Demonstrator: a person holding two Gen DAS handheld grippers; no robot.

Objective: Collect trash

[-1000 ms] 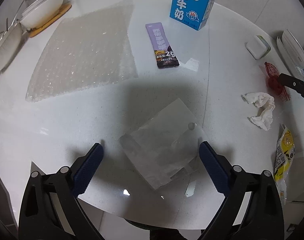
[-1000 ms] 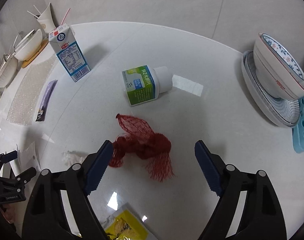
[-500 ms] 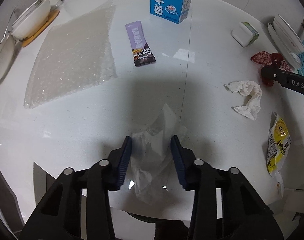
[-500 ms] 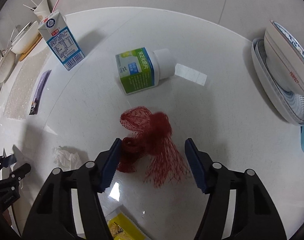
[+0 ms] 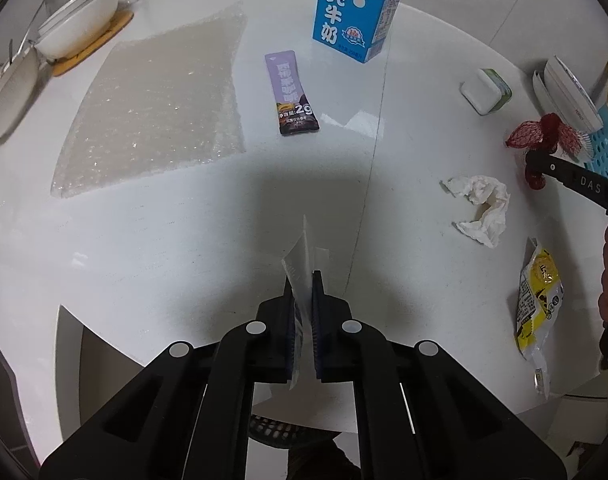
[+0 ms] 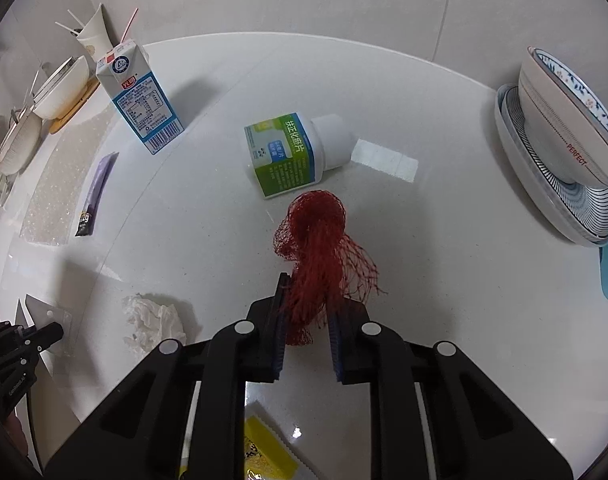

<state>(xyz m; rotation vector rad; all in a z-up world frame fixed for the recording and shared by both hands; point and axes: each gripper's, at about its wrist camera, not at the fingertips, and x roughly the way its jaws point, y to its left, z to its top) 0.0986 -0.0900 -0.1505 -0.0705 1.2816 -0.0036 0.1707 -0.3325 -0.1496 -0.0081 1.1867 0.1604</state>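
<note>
Bubble wrap (image 5: 156, 104): flat on the white table (image 5: 184, 240), upper left of the left wrist view, untouched.
Purple sachet (image 5: 292, 94): upper centre of the same view, lying flat just below the milk carton (image 5: 354, 12), which stands upright.
Left gripper (image 5: 303, 300): lower centre; its pads are pinched tight on a clear plastic bag (image 5: 304, 252), which is folded into an upright sliver that rises from between them.
Crumpled tissue (image 5: 482, 208): right of centre, loose on the table, near a yellow snack wrapper (image 5: 538, 300) at the right edge.
Right gripper (image 6: 308, 312): lower centre of the right wrist view; drawn in around a red mesh net (image 6: 320, 248), the bunched net squeezed between the pads and spilling upward.
Medicine bottle (image 6: 296, 152): on its side, just above the net in that view.
Bowls and plates (image 6: 560, 136): stacked at the right edge; probably not trash.
Step in hand: both grasps look made, one piece of trash in each gripper.
Next move: likely lift both clear and carry them to a bin, which I cannot see; the thin bag may slip, so keep the squeeze firm.
</note>
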